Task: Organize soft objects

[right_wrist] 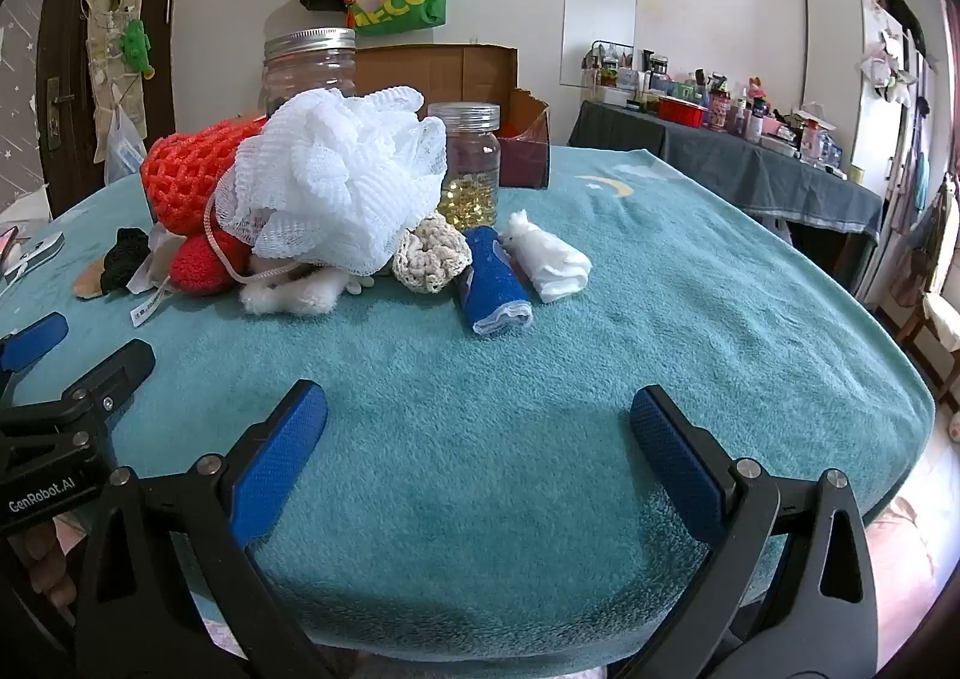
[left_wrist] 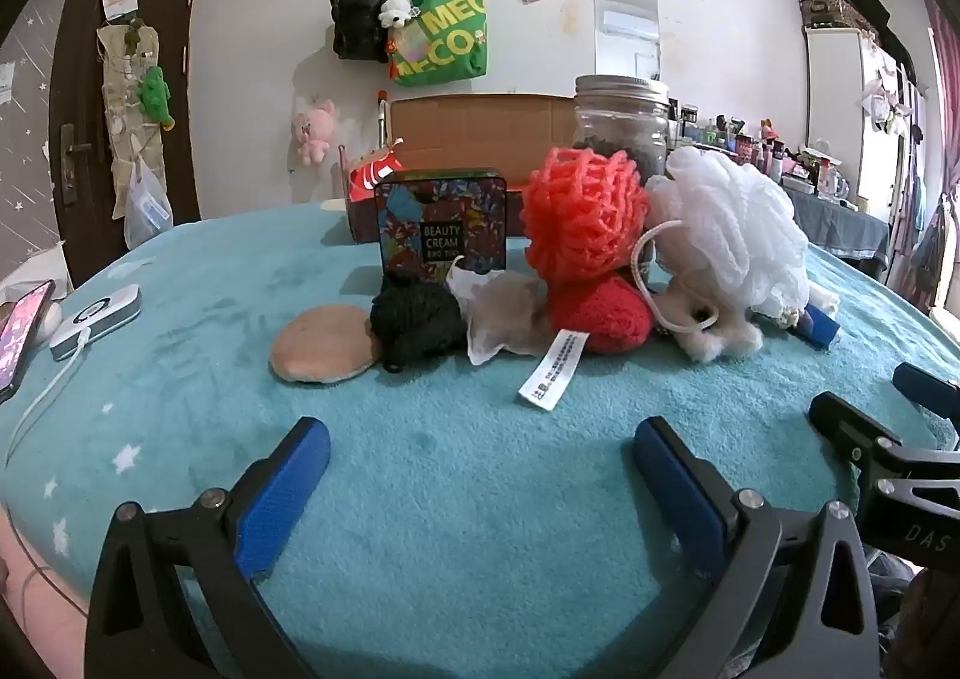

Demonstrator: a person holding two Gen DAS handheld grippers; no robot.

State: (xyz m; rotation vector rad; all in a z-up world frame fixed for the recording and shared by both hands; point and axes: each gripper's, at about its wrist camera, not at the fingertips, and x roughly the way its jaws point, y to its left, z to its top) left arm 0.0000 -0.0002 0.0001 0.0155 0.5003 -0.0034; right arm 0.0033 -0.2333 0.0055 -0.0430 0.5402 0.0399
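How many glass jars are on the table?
2. A tall jar with a metal lid stands behind the white loofah; a smaller jar of yellow beads stands right of it. More may hide behind the pile.

A table (right_wrist: 600, 379) with a fuzzy teal blanket holds a pile of soft things. A tan pad (left_wrist: 321, 343) and a black yarn ball (left_wrist: 414, 322) lie on the left. A rolled blue cloth (right_wrist: 495, 286) and a white cloth (right_wrist: 552, 262) lie on the right. Jars (right_wrist: 471, 163) stand far behind.

White wall (left_wrist: 252, 79); dark door (left_wrist: 78, 97)
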